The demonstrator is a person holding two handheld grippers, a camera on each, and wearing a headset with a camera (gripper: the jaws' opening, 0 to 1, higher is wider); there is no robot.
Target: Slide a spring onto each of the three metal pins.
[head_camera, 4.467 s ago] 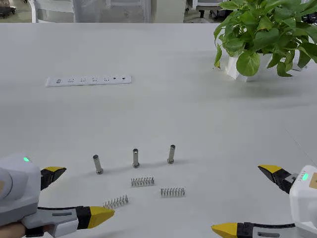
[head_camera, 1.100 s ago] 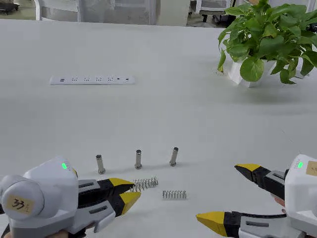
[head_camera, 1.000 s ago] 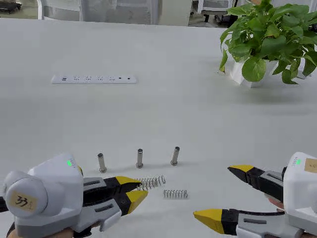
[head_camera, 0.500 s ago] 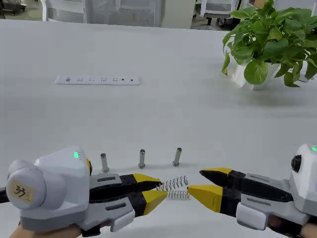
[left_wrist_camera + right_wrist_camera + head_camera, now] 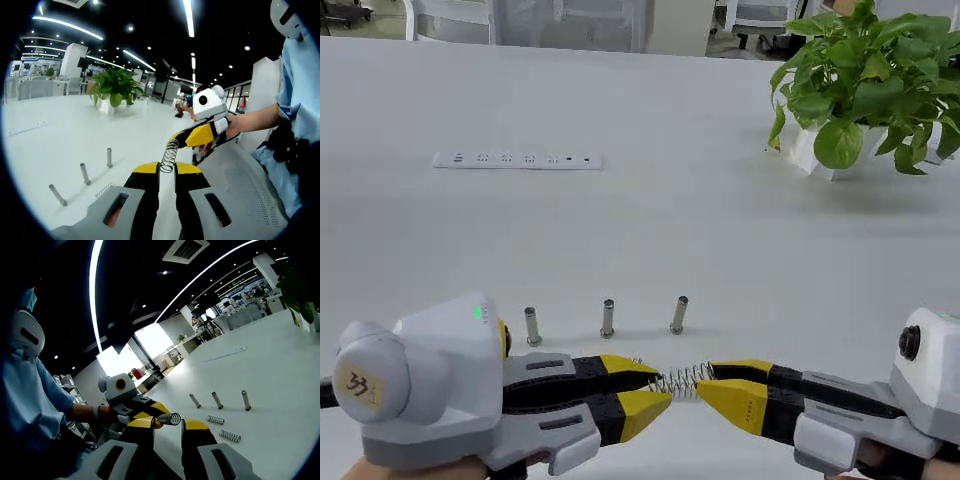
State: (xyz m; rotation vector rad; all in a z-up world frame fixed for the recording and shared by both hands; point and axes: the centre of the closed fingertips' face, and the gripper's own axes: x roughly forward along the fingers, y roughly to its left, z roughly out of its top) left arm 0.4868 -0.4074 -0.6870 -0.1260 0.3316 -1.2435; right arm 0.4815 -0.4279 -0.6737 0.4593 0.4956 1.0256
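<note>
Two grippers meet tip to tip, held level just above the white table (image 5: 670, 220). The left gripper (image 5: 665, 385) pinches one end of a small coiled steel spring (image 5: 684, 379). The right gripper (image 5: 705, 380), jaws parted, brackets the spring's free end. The three upright metal pins (image 5: 608, 318) stand just beyond.

One end of the spring (image 5: 682, 381) was hidden between the fingers of the left gripper (image 5: 663, 384); at the right gripper (image 5: 708, 379), contact could not be told. A loose spring (image 5: 103, 190) was half covered by a finger. The plant (image 5: 865, 75) was cut off.
</note>
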